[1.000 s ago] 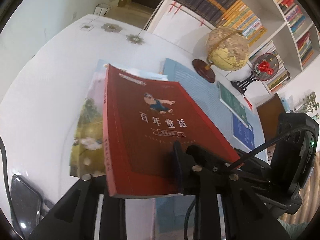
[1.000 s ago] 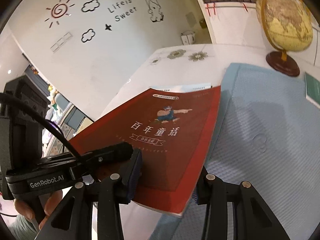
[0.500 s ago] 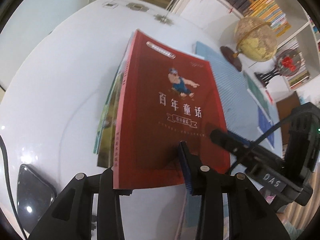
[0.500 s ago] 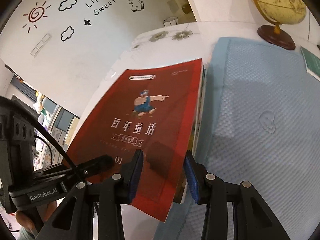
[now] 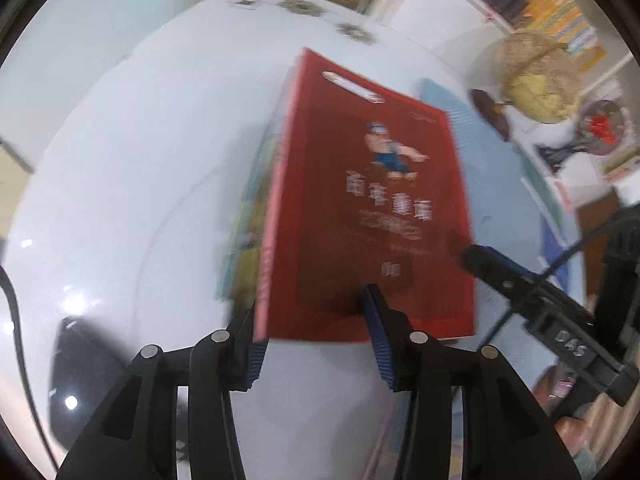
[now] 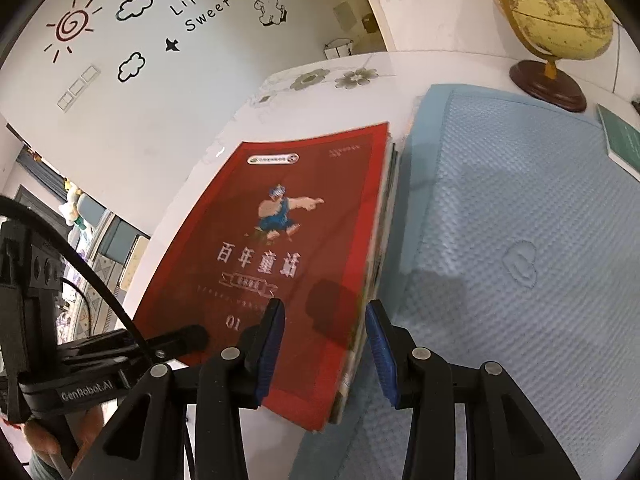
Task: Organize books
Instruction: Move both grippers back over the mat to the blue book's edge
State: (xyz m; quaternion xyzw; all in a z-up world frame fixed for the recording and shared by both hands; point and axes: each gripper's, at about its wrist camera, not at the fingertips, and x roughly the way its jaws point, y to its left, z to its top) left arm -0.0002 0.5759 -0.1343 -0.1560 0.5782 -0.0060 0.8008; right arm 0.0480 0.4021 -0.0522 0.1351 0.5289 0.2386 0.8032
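Red paperback (image 5: 360,208), thin, floppy and glossy on a small stack, wants a near-edge hold as the left gripper (image 5: 316,340) is opening around its corner and the right gripper (image 6: 324,344) pinches its near right edge.

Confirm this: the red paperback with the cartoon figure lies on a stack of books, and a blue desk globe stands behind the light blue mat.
Not quite. The globe is yellowish tan, as the right wrist view shows. The red paperback does top the stack, and the light blue mat lies before the globe.
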